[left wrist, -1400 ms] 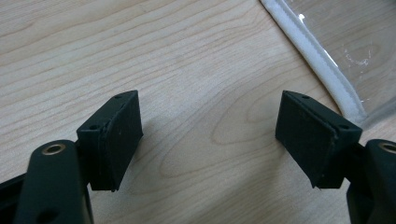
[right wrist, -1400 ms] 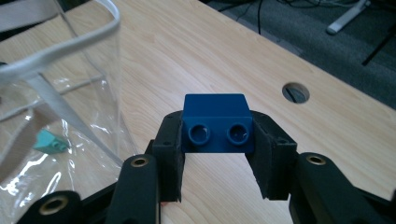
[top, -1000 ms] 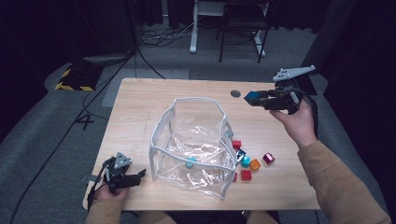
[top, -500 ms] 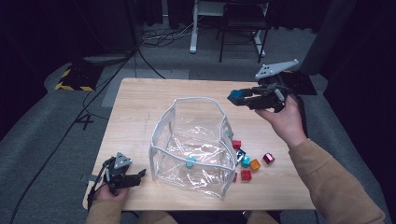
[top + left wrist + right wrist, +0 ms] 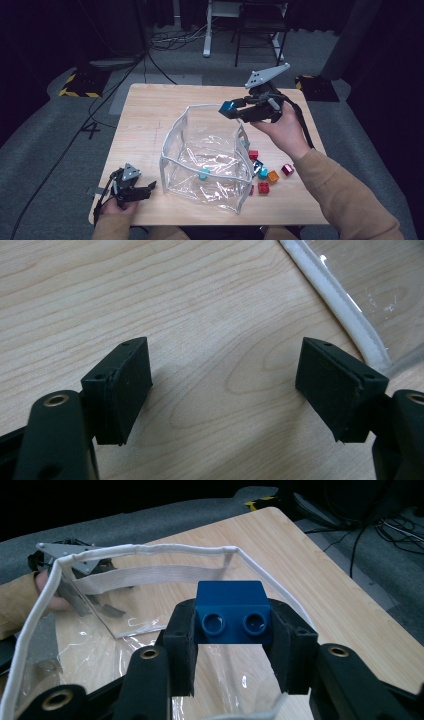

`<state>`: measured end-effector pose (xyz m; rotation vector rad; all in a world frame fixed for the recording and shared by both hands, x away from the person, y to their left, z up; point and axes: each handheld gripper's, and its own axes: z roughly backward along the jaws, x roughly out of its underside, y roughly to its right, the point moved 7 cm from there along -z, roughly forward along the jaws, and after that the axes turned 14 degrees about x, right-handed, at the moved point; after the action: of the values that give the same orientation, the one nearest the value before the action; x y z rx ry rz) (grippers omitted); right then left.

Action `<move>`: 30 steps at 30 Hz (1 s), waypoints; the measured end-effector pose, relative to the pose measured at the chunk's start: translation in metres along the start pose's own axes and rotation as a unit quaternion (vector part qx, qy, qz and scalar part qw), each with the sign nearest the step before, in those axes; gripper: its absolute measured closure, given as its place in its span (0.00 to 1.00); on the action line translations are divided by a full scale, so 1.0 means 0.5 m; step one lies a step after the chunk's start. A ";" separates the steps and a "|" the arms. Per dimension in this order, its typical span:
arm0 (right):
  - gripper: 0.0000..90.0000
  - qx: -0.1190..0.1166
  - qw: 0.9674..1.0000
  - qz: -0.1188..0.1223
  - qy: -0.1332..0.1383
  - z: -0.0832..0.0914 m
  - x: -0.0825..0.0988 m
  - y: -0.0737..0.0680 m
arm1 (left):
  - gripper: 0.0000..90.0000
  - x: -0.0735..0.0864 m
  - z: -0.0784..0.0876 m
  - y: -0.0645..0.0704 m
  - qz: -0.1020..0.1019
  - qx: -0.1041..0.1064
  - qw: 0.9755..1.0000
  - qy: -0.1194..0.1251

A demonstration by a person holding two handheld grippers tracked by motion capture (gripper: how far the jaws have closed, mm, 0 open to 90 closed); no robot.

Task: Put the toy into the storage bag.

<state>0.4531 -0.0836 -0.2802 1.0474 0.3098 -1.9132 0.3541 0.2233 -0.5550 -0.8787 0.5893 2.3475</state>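
Right gripper (image 5: 231,110): held above the far right edge of the clear bag, jaws partly closed and clamped on a blue block (image 5: 229,108); in the right gripper view the block (image 5: 231,611) sits squarely between the two pads, its two round sockets facing the camera.
Blue block: off the bench, over the bag's white rim, not touching it.
Clear bag (image 5: 206,149): stands open near the middle of the bench (image 5: 150,115), its white-edged rim (image 5: 150,550) held wide; one teal block (image 5: 203,174) lies on its floor.
Loose blocks: a small cluster on the bench just to the right of the bag, including a red block (image 5: 253,154), an orange block (image 5: 272,176) and a dark red one (image 5: 287,169).
Left gripper (image 5: 145,187): resting low at the near left corner of the bench, just beside the bag; jaws wide apart with nothing between them, bare wood showing in the gap and the bag's white edge (image 5: 345,315) off to one side.
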 end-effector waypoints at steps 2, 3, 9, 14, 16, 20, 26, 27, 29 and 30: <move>0.65 -0.005 1.000 0.004 -0.001 -0.008 -0.004 -0.011 | 0.25 0.000 0.000 0.000 0.000 0.000 1.000 0.000; 0.65 -0.008 1.000 0.005 -0.002 -0.012 -0.006 -0.016 | 0.25 0.000 0.000 0.000 0.000 0.000 1.000 0.000; 0.65 -0.022 1.000 0.016 -0.016 -0.040 -0.008 -0.046 | 0.25 0.000 0.000 0.000 0.000 0.000 1.000 0.000; 0.65 -0.039 0.999 0.020 -0.029 -0.063 -0.002 -0.071 | 0.25 0.000 0.000 0.000 0.000 0.000 1.000 0.000; 0.65 -0.045 0.998 0.022 -0.035 -0.073 0.001 -0.081 | 0.25 0.000 0.000 0.000 0.000 0.000 1.000 0.000; 0.65 -0.056 0.997 0.030 -0.053 -0.095 0.012 -0.100 | 0.25 0.000 0.000 0.000 0.000 0.000 1.000 0.000; 0.65 -0.066 0.994 0.036 -0.082 -0.122 0.029 -0.122 | 0.25 0.000 0.000 0.000 0.000 0.000 1.000 0.000; 0.65 -0.068 0.993 0.038 -0.088 -0.127 0.033 -0.126 | 0.25 0.000 0.000 0.000 0.000 0.000 1.000 0.000; 0.65 -0.069 0.992 0.040 -0.095 -0.134 0.039 -0.133 | 0.25 0.000 0.000 0.000 0.000 0.000 1.000 0.000; 0.65 -0.072 0.992 0.041 -0.098 -0.137 0.042 -0.137 | 0.25 0.000 0.000 0.000 0.000 0.000 1.000 0.000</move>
<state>0.4302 -0.0179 -0.3510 0.7591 0.2839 -1.8725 0.3541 0.2233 -0.5550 -0.8787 0.5891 2.3475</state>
